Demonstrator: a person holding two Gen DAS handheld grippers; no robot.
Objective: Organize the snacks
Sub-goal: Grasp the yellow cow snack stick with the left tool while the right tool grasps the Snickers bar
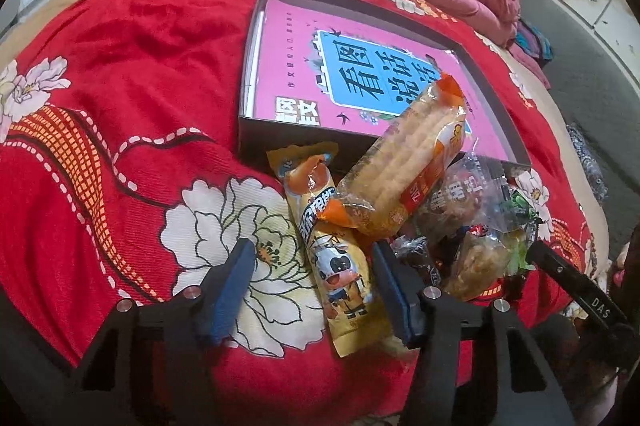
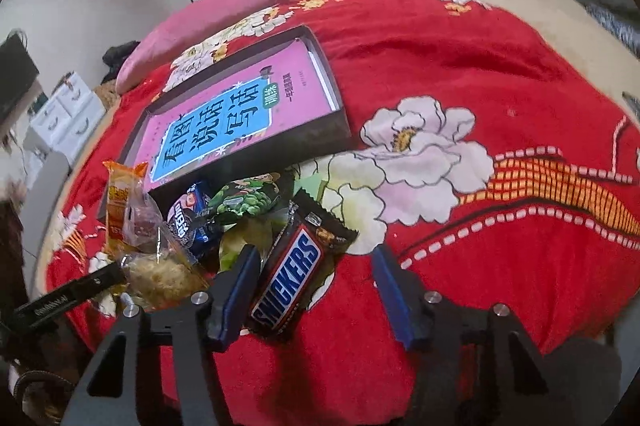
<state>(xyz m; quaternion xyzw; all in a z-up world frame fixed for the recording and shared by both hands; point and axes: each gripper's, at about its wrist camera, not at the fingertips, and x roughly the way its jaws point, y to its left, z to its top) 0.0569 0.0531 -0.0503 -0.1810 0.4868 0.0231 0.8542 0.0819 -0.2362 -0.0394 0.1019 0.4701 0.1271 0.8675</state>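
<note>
Both tools poised low over a heap of snacks on a bed spread with a red floral blanket. Just beyond the heap, a shallow dark box, holding a pink book with a blue title panel.

Left gripper: fingers spread wide, gripping nothing, straddling a yellow cow-print snack packet lying flat on the blanket, one pad to each side, seemingly not touching. Leaning across that packet's far end and up over the box's near rim, an orange-ended cracker pack. Beside it toward the right, a clear bag of dark and pale treats.

Right gripper: fingers likewise wide apart, empty. Snickers bar lying between them, close against the left pad, well short of the right one. Behind the bar, a green snack packet, a dark blue biscuit pack and the clear bag, all piled together before the box.

Judged as the opening of the sorting: everything in the heap, no snack lying fully inside the box, first picks lined up but not yet made. Next move, most likely: centre each pair of fingers on its wrapper, press down slightly into the soft bedding, close across the narrow width, lift clear of the overlapping neighbours, then carry over the low rim into the box. Care needed on the left, with the cracker pack resting on the cow-print packet and liable to slide.
</note>
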